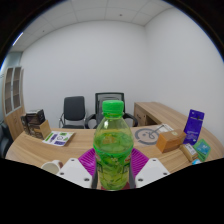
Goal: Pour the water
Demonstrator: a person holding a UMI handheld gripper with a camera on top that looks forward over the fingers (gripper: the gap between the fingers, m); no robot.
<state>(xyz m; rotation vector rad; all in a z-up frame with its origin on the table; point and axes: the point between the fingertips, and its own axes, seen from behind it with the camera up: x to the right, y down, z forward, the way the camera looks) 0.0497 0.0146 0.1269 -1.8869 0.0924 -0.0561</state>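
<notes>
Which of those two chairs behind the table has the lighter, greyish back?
The chair on the left; its back looks grey. The chair beside it, directly behind the green-capped bottle held between the gripper fingers, has a darker, black back.

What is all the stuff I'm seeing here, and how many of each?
bottle: one, clear with green cap and green label, upright between the fingers.
table: one, light wood, under and behind the bottle.
office chairs: two, dark, behind the table against the white wall.
purple box: one, standing on the table beyond the fingers, to one side.
booklet: one, lying on the table on the other side.
gripper: one, white fingers with purple pads pressed on the bottle.
</notes>
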